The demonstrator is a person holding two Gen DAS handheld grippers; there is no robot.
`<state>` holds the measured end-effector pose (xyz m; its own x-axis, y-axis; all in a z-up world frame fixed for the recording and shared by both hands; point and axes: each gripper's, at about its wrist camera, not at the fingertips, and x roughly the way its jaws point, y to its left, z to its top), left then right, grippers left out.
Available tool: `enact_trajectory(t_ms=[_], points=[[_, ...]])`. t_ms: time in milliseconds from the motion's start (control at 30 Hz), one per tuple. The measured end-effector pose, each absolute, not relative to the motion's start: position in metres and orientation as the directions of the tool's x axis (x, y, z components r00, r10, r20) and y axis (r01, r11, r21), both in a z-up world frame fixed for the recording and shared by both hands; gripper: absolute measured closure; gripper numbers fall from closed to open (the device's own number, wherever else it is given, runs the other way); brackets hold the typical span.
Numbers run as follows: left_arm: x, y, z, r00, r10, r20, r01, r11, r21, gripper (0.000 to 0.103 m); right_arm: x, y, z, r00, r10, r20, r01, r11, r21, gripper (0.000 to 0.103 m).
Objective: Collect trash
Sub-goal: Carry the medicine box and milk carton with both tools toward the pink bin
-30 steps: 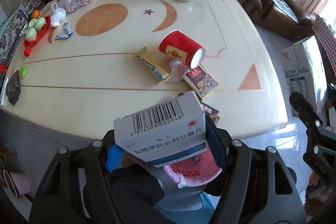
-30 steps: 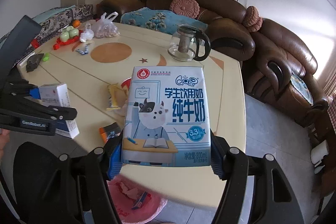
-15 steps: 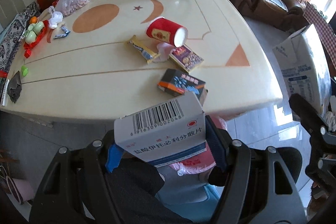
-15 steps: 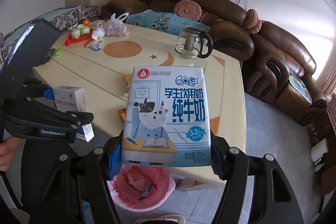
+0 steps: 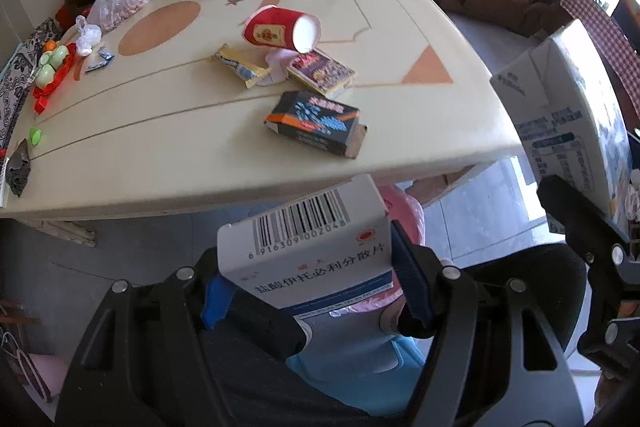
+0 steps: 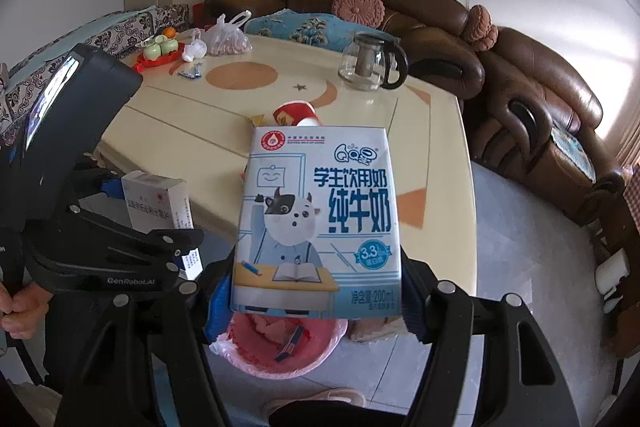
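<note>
Both sets of jaws are clamped: the right gripper [image 6: 316, 301] holds a milk carton [image 6: 318, 223], the left gripper [image 5: 308, 291] a medicine box [image 5: 310, 247], both above the pink-lined trash bin [image 6: 280, 347] beside the tabletop [image 5: 200, 131]. The carton hides much of the bin's rim, so it probably sits off-centre; released here, either item could clip the edge and drop to the floor.

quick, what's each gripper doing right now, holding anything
left gripper: shut on the white medicine box.
right gripper: shut on the milk carton, above the pink trash bin.
</note>
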<state>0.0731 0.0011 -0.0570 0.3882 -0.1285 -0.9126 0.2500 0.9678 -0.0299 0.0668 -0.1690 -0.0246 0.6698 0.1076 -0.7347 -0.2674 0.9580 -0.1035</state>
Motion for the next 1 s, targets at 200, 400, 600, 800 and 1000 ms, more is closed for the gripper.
enact_trajectory(t_ms=[200,400,600,800,1000], points=[[0.062,-0.002,-0.076,0.375,-0.127,-0.918,0.27,0.963,-0.023,0.035,0.057,-0.168,-0.044,0.645,0.113,-0.755,-0.262,0.962,-0.08,0.038],[0.056,-0.007,-0.092,0.367,-0.126,-0.922,0.284,0.959,-0.018,0.035,0.05,-0.17,-0.064,0.625,0.112,-0.773,-0.255,0.965,-0.067,0.038],[0.052,-0.016,-0.11,0.351,-0.136,-0.926,0.31,0.95,-0.022,0.035,0.047,-0.168,-0.086,0.6,0.114,-0.792,-0.253,0.966,-0.053,0.038],[0.053,-0.024,-0.133,0.32,-0.119,-0.94,0.321,0.947,-0.01,0.035,0.048,-0.172,-0.115,0.557,0.121,-0.822,-0.247,0.969,-0.025,0.038],[0.062,-0.025,-0.16,0.277,-0.124,-0.953,0.317,0.948,-0.031,0.035,0.057,-0.181,-0.138,0.523,0.104,-0.846,-0.226,0.974,-0.02,0.038]])
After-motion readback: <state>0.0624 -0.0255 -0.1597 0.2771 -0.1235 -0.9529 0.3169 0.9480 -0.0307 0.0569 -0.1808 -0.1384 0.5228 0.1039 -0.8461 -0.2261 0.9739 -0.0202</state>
